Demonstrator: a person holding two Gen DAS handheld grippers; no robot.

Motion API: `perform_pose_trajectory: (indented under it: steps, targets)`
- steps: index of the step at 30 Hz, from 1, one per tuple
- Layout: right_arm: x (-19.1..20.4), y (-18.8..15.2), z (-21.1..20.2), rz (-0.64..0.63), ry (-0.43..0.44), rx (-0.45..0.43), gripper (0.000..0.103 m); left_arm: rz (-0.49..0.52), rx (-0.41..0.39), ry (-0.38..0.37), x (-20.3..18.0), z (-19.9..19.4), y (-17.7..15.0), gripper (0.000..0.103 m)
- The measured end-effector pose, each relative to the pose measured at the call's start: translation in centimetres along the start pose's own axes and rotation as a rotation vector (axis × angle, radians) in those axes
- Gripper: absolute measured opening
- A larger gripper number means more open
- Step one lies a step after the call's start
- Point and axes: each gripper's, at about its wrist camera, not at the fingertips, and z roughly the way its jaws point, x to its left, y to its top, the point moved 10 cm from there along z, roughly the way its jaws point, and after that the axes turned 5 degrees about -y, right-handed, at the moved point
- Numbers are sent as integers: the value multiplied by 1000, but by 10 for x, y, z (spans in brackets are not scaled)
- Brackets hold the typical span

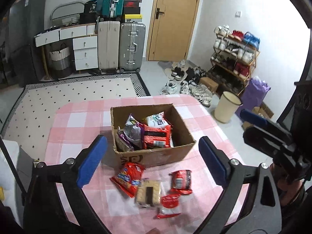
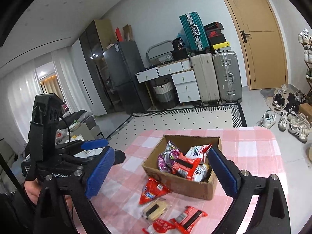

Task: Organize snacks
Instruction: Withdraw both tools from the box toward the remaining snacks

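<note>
I start with the table (image 1: 81,120), a rounded top under a soft pink-and-white checked cloth, and the cardboard box (image 1: 156,156) at its middle: an open corrugated carton with rough cut edges, already part full of crinkly foil packets. Four snacks lie loose on the cloth just in front of its near wall, at six o'clock from the box in the left wrist view.

My left gripper (image 1: 150,160) hangs above them with its blue ribbed pads spread wide and nothing between them; the loose snacks sit low and centred between the fingers, so this hand looks the nearer. My right gripper (image 2: 161,172) is spread just as wide and empty, and in its view the snacks lie at six o'clock, lower in the frame and partly behind its fingers.

The red biscuit bag (image 1: 127,178) is the biggest loose piece, a glossy pillow whose long axis runs about eleven to five. Touching its lower end is the clear-wrapped cracker stack (image 1: 148,194), flat and squarish, pale with a dark band. At three o'clock from that lies the red-and-black wafer pack (image 1: 181,179), upright along twelve to six. Smallest is the red-and-white sachet (image 1: 169,205); blur softens it, so its axis is probably twelve to six.
</note>
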Motion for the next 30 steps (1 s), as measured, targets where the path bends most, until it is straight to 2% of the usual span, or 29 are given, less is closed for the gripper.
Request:
perform_pose_trajectory:
  steps: [7,16,23,30]
  targets:
    - [12,-20,-33,-6,-6,-11,99,-4,-49,9,-11,-41,-20,102]
    - [20,-53,-61,12,-26,-5,99,-3,-50,18,-21,-78,-63,102]
    - [19,-95,-67,41,-29,29,99,-41,-46,30,-12,-83,-100,102]
    - [9,-145,-51,58,-43,103,99,-115,-26,30,5,-74,-136,102]
